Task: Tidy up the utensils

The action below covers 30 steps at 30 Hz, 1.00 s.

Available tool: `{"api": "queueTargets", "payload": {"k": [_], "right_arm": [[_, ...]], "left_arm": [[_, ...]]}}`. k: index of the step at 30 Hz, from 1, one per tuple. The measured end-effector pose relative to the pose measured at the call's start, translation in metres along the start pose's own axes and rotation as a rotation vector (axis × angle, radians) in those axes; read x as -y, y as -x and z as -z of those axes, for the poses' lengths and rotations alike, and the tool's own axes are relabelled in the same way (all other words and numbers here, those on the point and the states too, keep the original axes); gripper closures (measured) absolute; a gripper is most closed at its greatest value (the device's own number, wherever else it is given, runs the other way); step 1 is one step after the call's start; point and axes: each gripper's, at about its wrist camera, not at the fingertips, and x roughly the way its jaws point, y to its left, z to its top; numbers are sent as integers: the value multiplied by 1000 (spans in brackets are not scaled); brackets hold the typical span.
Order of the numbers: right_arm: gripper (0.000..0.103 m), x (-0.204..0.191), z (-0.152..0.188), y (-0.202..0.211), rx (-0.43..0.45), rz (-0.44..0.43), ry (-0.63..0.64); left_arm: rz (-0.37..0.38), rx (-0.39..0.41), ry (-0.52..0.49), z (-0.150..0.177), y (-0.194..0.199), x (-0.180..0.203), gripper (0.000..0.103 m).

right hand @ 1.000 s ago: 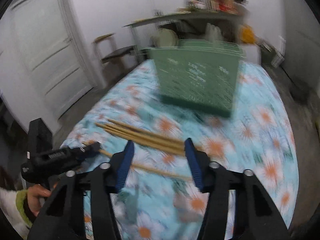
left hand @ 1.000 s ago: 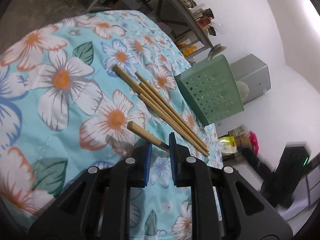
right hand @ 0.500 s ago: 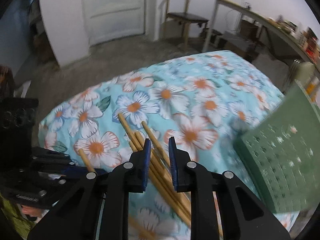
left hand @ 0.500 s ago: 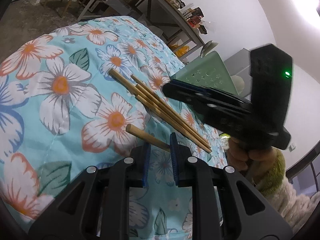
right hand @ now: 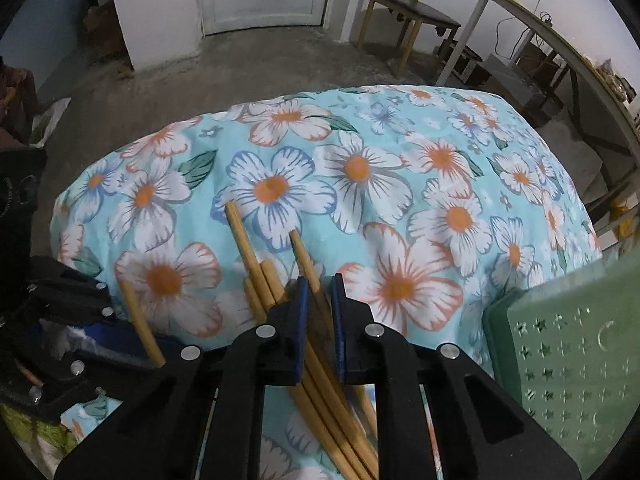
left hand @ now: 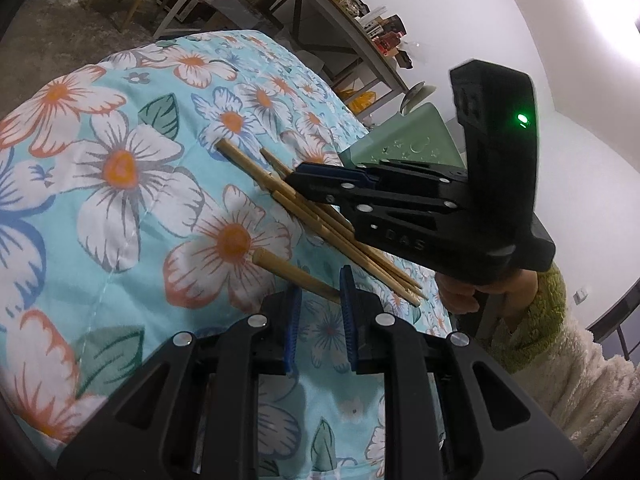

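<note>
Several wooden chopsticks point(left hand: 304, 208) lie in a loose bundle on the floral cloth. My left gripper point(left hand: 319, 292) is shut on one separate chopstick point(left hand: 288, 270), whose thick end points up and left. My right gripper point(right hand: 319, 284) reaches over the bundle point(right hand: 256, 264); its jaws stand narrowly apart around one chopstick point(right hand: 304, 256) and I cannot tell whether they pinch it. The right gripper also shows in the left wrist view point(left hand: 304, 178), side-on above the bundle. The left gripper's chopstick shows in the right wrist view point(right hand: 140, 320).
A green perforated bin point(right hand: 568, 364) stands right of the bundle, also in the left wrist view point(left hand: 404, 140). The floral cloth point(right hand: 400, 184) covers a rounded table. A chair point(right hand: 408, 12), a door and a long shelf table point(left hand: 344, 32) stand beyond.
My right gripper swung round from facing the bin, narrowed its jaws and came down over the chopstick bundle. My left gripper stayed in place, holding its chopstick.
</note>
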Motion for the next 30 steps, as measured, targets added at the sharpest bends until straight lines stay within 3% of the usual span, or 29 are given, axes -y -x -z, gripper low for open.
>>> {"api": "queueTargets", "payload": {"k": [4, 10, 18, 30], "right_arm": [[92, -2, -4, -6, 15, 32, 13], [94, 3, -1, 16, 102, 136, -43], [97, 27, 23, 102, 311, 299, -211], [97, 43, 95, 217, 539, 547, -413]], "left_arm": [[-19, 16, -8, 2, -1, 1, 84], [-38, 29, -12, 2, 1, 4, 85], [-55, 95, -53, -8, 21, 21, 88], [49, 152, -176, -24, 47, 77, 97]]}}
